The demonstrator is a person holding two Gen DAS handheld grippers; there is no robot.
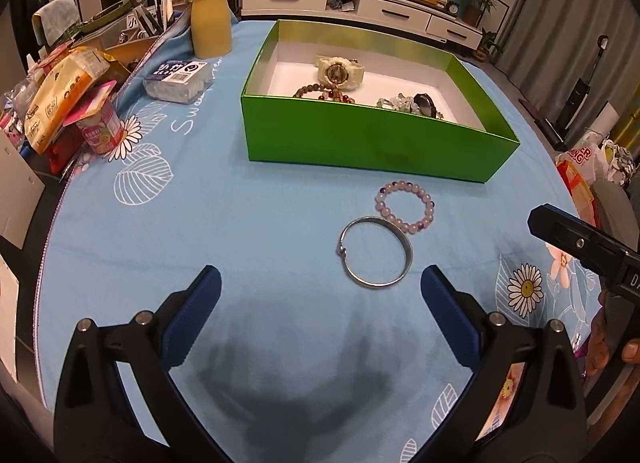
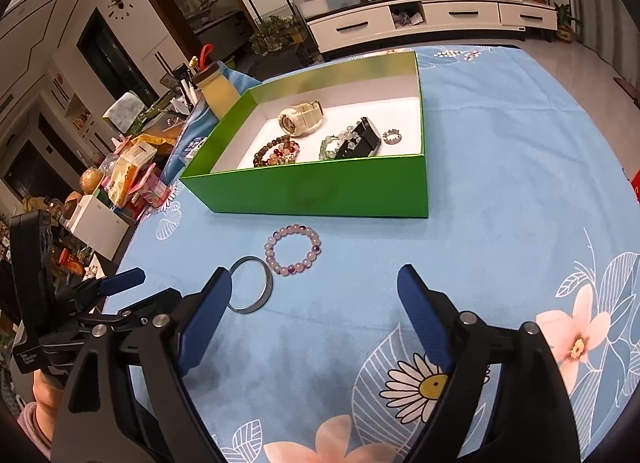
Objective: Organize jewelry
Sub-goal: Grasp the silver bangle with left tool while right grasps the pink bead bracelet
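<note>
A green box stands on the blue tablecloth and holds a cream watch, bead bracelets, a dark watch and a small ring. In front of it lie a pale bead bracelet and a silver bangle, touching. My left gripper is open and empty, just short of the bangle. My right gripper is open and empty, to the right of both pieces.
A yellow bottle, a plastic pack, snack packets and clutter crowd the table's left side. The right gripper's body shows at the right edge of the left view. A TV cabinet stands behind.
</note>
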